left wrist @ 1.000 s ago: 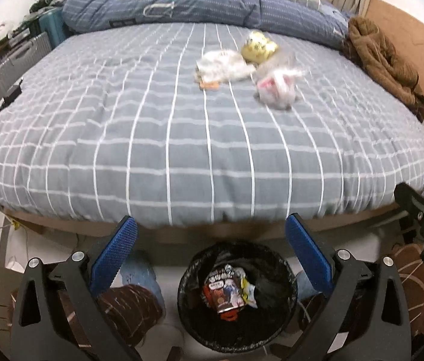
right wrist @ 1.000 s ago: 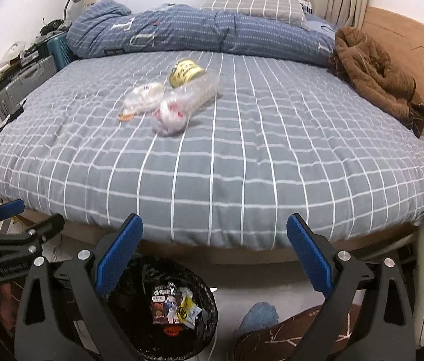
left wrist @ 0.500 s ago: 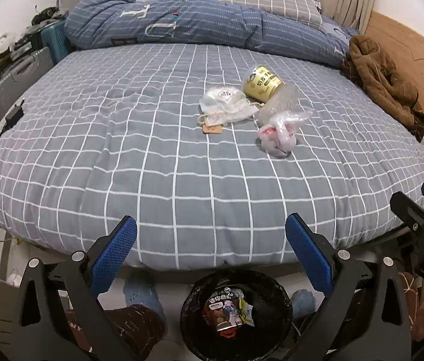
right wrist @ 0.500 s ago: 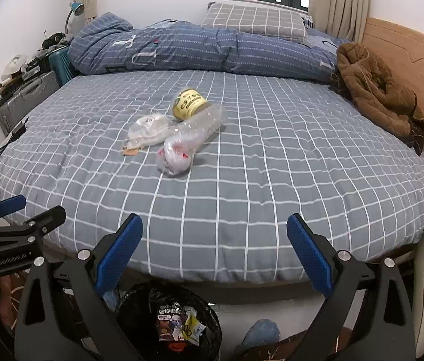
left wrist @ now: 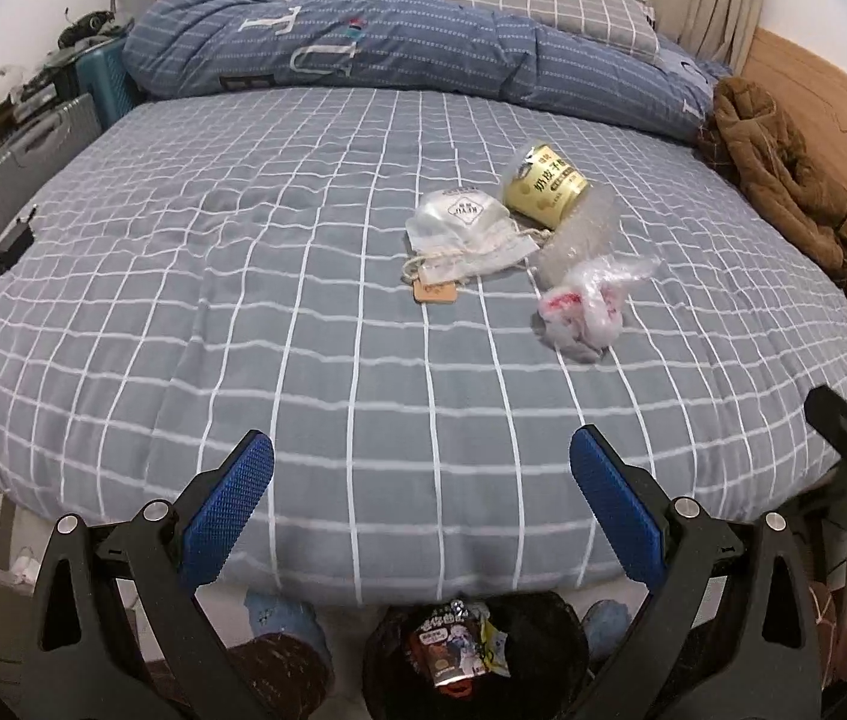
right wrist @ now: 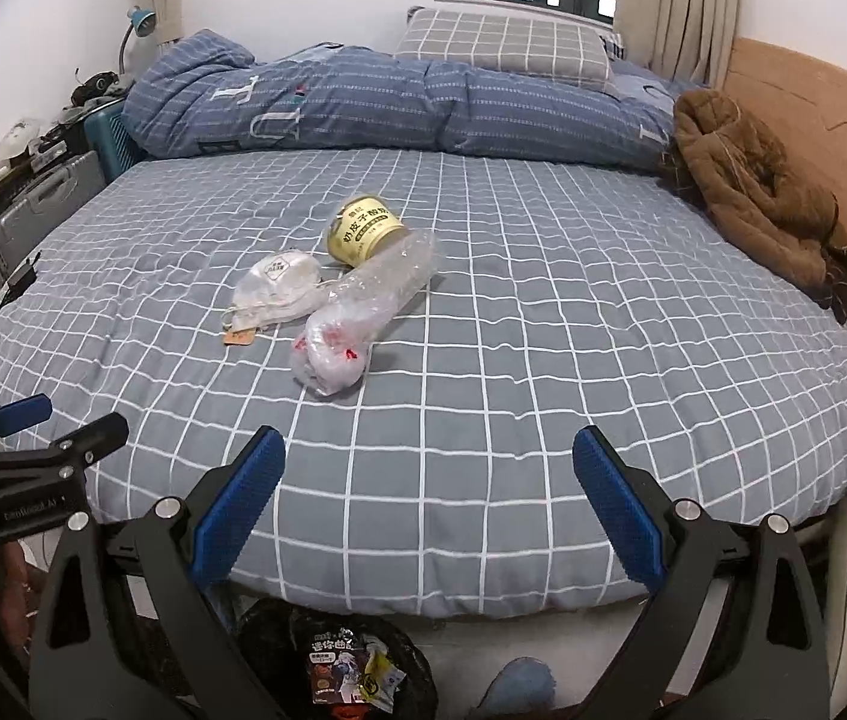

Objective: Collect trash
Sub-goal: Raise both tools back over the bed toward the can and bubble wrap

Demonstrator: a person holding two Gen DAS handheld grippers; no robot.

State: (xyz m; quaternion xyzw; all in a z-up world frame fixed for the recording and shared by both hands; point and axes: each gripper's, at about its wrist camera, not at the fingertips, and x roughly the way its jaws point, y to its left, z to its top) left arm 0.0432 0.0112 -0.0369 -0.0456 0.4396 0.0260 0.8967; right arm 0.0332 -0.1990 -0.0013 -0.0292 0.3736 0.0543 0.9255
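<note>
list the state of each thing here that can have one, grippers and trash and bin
left gripper: open, empty
right gripper: open, empty
yellow can: on its side on the bed
clear plastic bottle: lying flat, crumpled
plastic bag: bunched up, on the bed
white pouch: lying flat, tag beside it
trash bin: open, lined, wrappers inside

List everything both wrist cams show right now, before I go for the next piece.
can: 1, yellow, mid-bed, lying down
plastic bottle: 1, clear, against the can
plastic bag: 1, clear with red print, nearest trash
white pouch: 1, left of the bottle, tan tag
bin: 1, black, on the floor below the bed edge, wrappers inside
jacket: 1, brown, by the headboard
duvet: 1, blue, far end
left tongs: open, empty
right tongs: open, empty
</note>
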